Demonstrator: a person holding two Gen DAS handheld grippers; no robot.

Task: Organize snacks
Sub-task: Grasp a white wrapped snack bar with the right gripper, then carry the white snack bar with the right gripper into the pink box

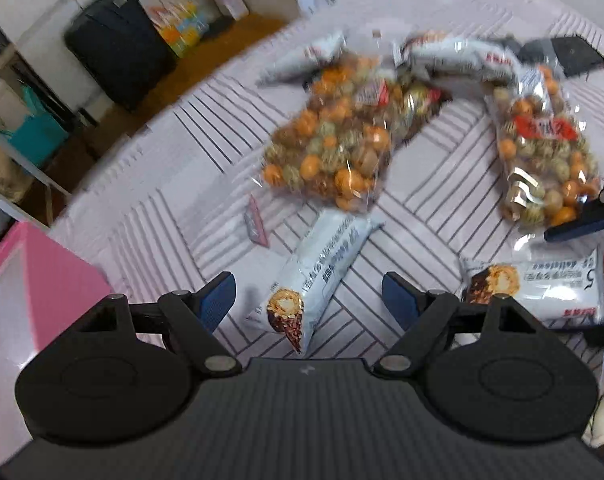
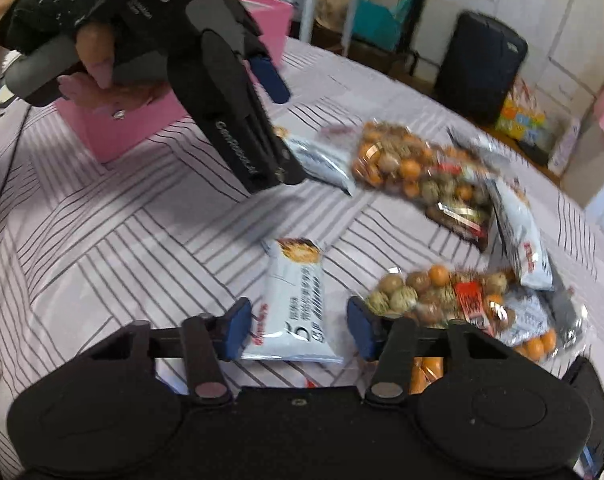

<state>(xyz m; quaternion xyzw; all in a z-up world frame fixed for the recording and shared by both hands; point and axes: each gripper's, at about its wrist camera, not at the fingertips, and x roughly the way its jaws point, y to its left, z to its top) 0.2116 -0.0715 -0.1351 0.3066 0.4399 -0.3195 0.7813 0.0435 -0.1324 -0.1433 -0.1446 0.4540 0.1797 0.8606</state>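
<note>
Snacks lie scattered on a striped cloth. My left gripper (image 1: 308, 298) is open, its fingers either side of a white snack bar packet (image 1: 322, 268) below it. A clear bag of round orange and green snacks (image 1: 334, 136) lies beyond, another (image 1: 542, 148) to the right. My right gripper (image 2: 296, 330) is open over another white snack bar packet (image 2: 294, 300). The left gripper (image 2: 238, 120) shows in the right wrist view, held by a gloved hand. A pink box (image 1: 30, 300) stands at the left, also in the right wrist view (image 2: 122, 128).
More white packets (image 1: 462, 58) and a dark flat object (image 1: 570, 54) lie at the far side. A small pink packet (image 1: 256, 220) lies on the cloth. A black suitcase (image 1: 118, 44) and shelves stand on the floor beyond the table edge.
</note>
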